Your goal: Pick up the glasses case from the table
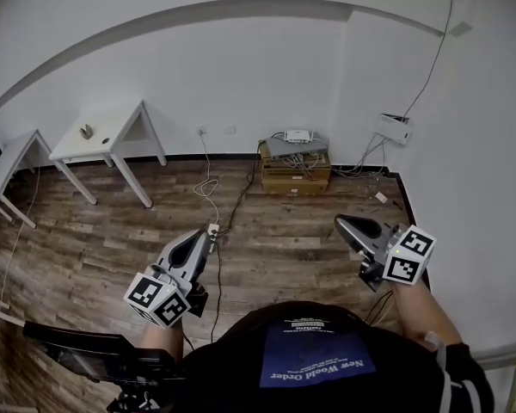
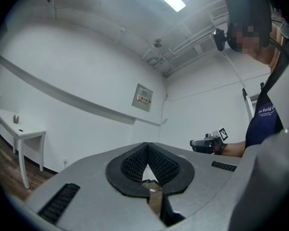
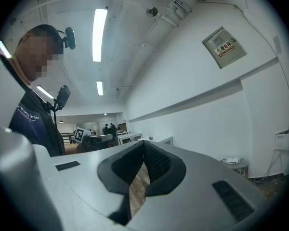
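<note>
Overall, two closed claws (image 1: 205, 237) (image 1: 340, 222), two white tables (image 1: 125, 127) (image 1: 13, 157).

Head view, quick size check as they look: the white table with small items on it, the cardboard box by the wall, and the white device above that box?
Largest to smallest:
1. table
2. box
3. white device
All three stand by the far wall, so nearness barely skews this.
</note>
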Demonstrator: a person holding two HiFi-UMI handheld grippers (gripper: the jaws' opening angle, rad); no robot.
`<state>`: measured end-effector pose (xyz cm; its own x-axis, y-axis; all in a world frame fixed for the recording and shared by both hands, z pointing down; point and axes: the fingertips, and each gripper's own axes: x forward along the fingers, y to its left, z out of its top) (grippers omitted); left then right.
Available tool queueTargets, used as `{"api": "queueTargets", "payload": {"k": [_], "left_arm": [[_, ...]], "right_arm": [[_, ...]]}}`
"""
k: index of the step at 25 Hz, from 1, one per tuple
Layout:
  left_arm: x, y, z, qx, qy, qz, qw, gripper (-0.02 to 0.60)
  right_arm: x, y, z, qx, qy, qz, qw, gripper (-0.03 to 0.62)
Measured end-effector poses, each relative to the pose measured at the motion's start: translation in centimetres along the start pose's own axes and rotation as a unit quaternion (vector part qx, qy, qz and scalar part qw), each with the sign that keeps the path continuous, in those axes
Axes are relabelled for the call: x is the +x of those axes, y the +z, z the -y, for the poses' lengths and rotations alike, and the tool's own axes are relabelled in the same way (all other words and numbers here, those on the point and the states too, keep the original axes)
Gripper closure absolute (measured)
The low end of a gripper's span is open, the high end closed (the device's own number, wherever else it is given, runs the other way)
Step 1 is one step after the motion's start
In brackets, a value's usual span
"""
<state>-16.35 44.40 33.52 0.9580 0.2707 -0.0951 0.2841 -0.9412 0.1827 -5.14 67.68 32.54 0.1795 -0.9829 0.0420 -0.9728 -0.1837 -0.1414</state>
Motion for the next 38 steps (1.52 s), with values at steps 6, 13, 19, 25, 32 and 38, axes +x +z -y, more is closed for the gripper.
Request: {"api": "queueTargets", "payload": {"k": [6, 13, 19, 25, 32, 38], "left_arm": [[4.3, -0.2, -4.8, -0.002, 0.021, -0.006, 0.9998, 0.584], [10.5, -0.5, -11.3, 0.006, 0.116, -0.008, 0.9932, 0.584], [17.9, 0.2, -13.9, 0.004, 0.192, 0.019, 0.9812, 0.584], [24.2, -0.3, -15.1, 0.0, 0.233, 0.026, 0.972, 0.584], [27.7, -1.4, -21.7, -0.009, 0.263, 0.02, 0.9645, 0.584], [29.1, -0.2, -31.6, 0.001, 0.263, 0.034, 0.9641, 0.584]], "right_arm": [[5.5, -1.1, 6.4, 0.019, 0.022, -0.014, 0.999, 0.6], [12.9, 0.3, 18.2, 0.038, 0.085, -0.01, 0.996, 0.6], [17.6, 3.1, 27.8, 0.008, 0.161, -0.027, 0.987, 0.6], [22.1, 4.5, 35.1, -0.01, 0.208, -0.043, 0.977, 0.6], [30.3, 3.9, 38.7, -0.006, 0.25, -0.056, 0.967, 0.6], [40.3, 4.9, 39.9, -0.032, 0.265, -0.057, 0.962, 0.6]]}}
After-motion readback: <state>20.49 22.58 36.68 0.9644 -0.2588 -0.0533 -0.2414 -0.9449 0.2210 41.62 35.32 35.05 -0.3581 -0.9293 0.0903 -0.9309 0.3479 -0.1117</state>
